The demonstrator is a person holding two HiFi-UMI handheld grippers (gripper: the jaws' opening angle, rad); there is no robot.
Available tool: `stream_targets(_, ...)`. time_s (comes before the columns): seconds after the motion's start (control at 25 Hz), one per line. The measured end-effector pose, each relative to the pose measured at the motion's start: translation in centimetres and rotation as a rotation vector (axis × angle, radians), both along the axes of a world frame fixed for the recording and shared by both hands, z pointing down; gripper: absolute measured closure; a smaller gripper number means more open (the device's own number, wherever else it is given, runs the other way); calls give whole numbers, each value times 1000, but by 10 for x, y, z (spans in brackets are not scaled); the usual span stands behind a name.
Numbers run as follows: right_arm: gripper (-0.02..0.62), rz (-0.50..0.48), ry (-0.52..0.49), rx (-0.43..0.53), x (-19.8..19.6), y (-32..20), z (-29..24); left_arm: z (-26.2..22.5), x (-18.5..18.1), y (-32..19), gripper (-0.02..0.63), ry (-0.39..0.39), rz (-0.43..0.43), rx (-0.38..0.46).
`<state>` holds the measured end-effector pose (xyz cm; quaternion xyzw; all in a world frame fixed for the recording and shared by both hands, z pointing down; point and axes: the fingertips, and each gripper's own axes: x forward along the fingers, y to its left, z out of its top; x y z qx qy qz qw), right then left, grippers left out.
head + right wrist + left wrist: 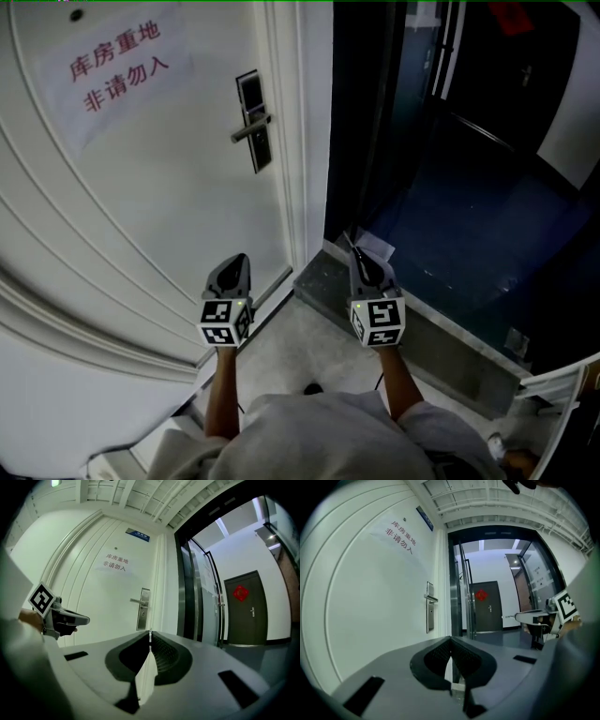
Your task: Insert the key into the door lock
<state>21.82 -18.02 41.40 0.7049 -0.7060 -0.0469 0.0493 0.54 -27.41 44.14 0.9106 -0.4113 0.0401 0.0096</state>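
Reading 库房重地 非请勿入 in red, a notice point(112, 70) sits on the door point(178, 225).

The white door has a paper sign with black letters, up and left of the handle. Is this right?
Not quite. The letters on the sign are red, not black, as the head view shows. The rest holds: the sign is on the white door, up and left of the handle.
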Motion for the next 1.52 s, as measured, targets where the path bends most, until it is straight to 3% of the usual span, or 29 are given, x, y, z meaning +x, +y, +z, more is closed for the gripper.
stream_targets(0.48, 566, -7, -11, -48, 24, -91, 23, 16, 33, -91, 589, -18, 13, -26)
stream_targets(0.92, 566, 66, 6, -45, 42, -197, 14, 16, 69, -192, 589, 13, 108, -33)
stream_targets(1.28, 566, 106, 12, -33, 41, -256, 10, 16, 89, -236, 589, 17, 197, -38)
stream_targets(1.52, 566, 118, 4, -38, 47, -267, 17, 19, 94, -252, 589, 5, 199, -35)
